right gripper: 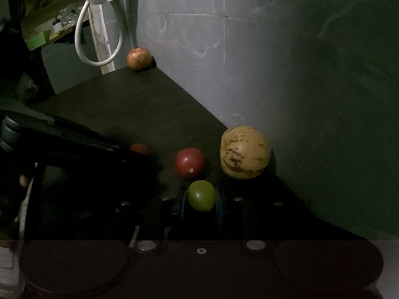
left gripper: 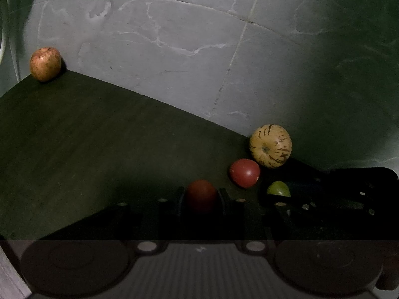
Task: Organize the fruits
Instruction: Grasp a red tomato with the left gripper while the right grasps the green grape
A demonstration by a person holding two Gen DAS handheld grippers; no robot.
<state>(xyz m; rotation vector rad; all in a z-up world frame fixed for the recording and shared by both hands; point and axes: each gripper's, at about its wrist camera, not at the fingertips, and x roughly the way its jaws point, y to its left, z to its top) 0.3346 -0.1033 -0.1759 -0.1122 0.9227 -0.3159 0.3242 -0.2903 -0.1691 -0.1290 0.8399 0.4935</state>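
An apple (left gripper: 45, 64) sits at the dark table's (left gripper: 99, 137) far left corner against the tiled wall (left gripper: 174, 49), open tabletop beside it. The left gripper (left gripper: 201, 195) clasps a red fruit (left gripper: 201, 194). Rightward sit a red tomato (left gripper: 245, 173), a striped melon (left gripper: 270, 145) stem-end forward at the wall edge, and the right gripper (right gripper: 201, 196) clasping a green fruit (right gripper: 201, 195).

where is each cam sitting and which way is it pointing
Left wrist: rides on the left hand-held gripper, looking along its fingers across the dark table toward the tiled wall; its fingers hold a red fruit, and the right hand-held gripper shows at right.
Right wrist: rides on the right hand-held gripper, facing the same wall corner; its fingers hold a green fruit, and the left one enters at left.
Shared: apple, striped melon, loose red fruit.
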